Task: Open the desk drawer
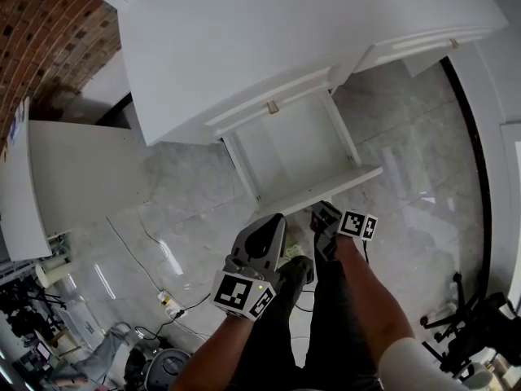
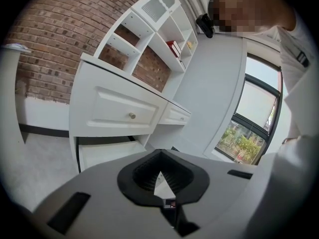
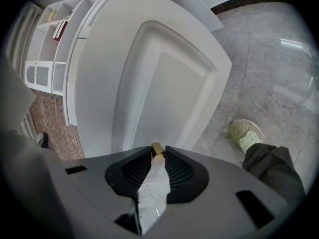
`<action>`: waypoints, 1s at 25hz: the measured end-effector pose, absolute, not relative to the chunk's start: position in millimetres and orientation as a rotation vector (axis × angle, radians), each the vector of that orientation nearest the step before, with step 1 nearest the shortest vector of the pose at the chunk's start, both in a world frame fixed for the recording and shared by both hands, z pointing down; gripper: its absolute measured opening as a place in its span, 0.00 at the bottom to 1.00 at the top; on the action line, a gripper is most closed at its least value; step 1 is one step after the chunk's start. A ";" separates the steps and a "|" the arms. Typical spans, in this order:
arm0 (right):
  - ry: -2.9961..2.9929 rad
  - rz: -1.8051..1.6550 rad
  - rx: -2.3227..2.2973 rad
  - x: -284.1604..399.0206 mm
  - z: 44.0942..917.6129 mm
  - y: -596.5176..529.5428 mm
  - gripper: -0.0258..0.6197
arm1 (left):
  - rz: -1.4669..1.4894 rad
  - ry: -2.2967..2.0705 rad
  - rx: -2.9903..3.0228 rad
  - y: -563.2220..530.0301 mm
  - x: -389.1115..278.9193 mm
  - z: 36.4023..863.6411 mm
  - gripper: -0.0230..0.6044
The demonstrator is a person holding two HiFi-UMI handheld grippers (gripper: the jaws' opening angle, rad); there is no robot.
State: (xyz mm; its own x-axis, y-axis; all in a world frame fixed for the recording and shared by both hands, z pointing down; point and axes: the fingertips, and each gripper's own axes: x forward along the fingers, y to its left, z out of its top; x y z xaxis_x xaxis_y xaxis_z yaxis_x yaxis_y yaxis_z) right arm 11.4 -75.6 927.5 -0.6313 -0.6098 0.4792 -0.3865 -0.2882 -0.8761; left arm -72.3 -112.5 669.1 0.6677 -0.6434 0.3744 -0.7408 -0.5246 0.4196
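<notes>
No readable text, numbers or brands anywhere. Only coded square markers on cubes of left gripper (image 1: 274,223) and right gripper (image 1: 322,212).

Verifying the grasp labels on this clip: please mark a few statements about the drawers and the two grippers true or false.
The right gripper's jaws grip the small brass knob on the white panelled drawer front. True.
The left gripper holds a knob too. False: the left gripper's jaws are together, nothing between them.
The white desk's lower drawer stands pulled out. True.
The white upper drawer is pulled out too. False: the white upper drawer sits flush, shut.
</notes>
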 end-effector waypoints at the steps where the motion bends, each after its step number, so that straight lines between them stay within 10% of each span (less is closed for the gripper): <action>1: 1.761 -2.044 -1.262 12.5 927.5 -70.5 0.17 | 0.234 -1.067 2.330 -110.2 -71.7 667.2 0.06; 15: 1.658 -2.080 -1.296 27.8 914.1 -43.0 0.16 | 0.246 -1.038 2.353 -83.7 -59.7 645.3 0.06; 25: 1.839 -1.947 -1.223 34.4 746.6 -27.4 0.10 | 0.232 -0.994 2.378 -60.7 -50.7 566.2 0.06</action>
